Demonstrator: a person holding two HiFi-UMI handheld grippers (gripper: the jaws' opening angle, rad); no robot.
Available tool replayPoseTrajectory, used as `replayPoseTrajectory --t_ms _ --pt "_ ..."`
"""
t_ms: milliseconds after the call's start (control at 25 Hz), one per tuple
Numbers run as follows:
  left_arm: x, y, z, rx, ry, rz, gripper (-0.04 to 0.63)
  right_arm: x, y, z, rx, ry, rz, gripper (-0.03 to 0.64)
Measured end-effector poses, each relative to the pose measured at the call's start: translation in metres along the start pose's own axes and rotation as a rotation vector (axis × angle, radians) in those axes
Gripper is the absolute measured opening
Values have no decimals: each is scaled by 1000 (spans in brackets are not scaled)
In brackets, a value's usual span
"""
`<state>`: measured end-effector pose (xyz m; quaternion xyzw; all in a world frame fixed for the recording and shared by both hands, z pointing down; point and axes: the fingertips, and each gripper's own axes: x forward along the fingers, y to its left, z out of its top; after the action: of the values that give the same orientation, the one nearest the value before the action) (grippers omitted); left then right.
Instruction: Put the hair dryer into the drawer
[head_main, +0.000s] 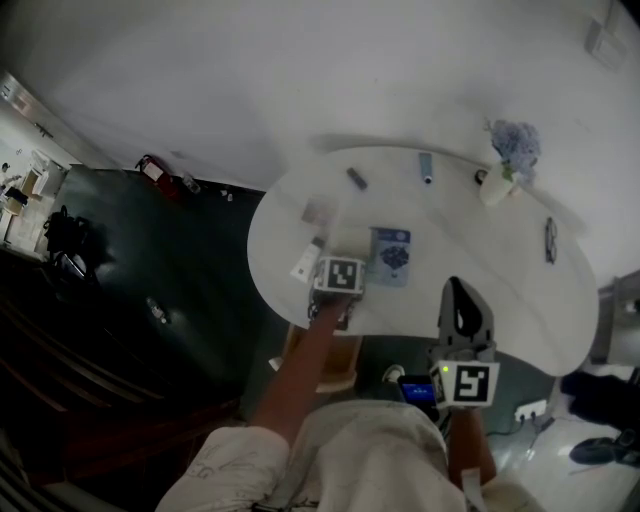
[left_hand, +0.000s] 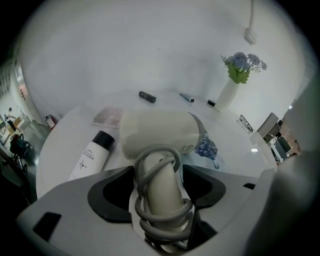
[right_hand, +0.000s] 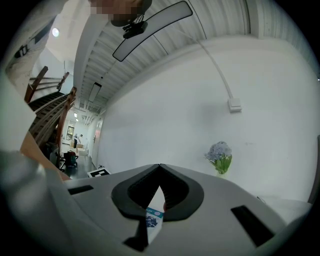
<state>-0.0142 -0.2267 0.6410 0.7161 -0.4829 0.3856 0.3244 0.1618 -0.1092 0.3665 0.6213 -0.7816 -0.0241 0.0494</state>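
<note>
A cream hair dryer (left_hand: 160, 132) lies on the white table (head_main: 480, 250), its grey cord wound round the handle (left_hand: 162, 197). My left gripper (left_hand: 159, 172) points steeply down over it, jaws wide apart on either side of the handle, with no pad seen pressing on it. In the head view the left gripper (head_main: 336, 268) and its marker cube cover the dryer. My right gripper (head_main: 457, 290) hangs level at the table's near edge. In the right gripper view the right gripper (right_hand: 160, 167) has its jaw tips together and nothing held.
Left of the dryer lie a white bottle (left_hand: 92, 155) and a pink case (left_hand: 107, 116). A blue-printed leaflet (head_main: 390, 255) is at its right. Farther back are a dark stick (left_hand: 147, 96), a pen (left_hand: 187, 98), a vase of flowers (left_hand: 232, 85) and glasses (head_main: 550, 240). A wooden piece (head_main: 335, 368) shows below the edge.
</note>
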Motion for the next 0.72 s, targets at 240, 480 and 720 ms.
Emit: replayPoseTrajectory --t_ms 240,480,720 --pt "6 5 6 -50 -14 31 296 1 0 0 -2 7 5 5" --pt "3 6 2 -53 9 34 276 3 2 1 1 6 10 5" --pt "1 2 -3 -40 36 13 266 4 2 1 -5 5 12 5"
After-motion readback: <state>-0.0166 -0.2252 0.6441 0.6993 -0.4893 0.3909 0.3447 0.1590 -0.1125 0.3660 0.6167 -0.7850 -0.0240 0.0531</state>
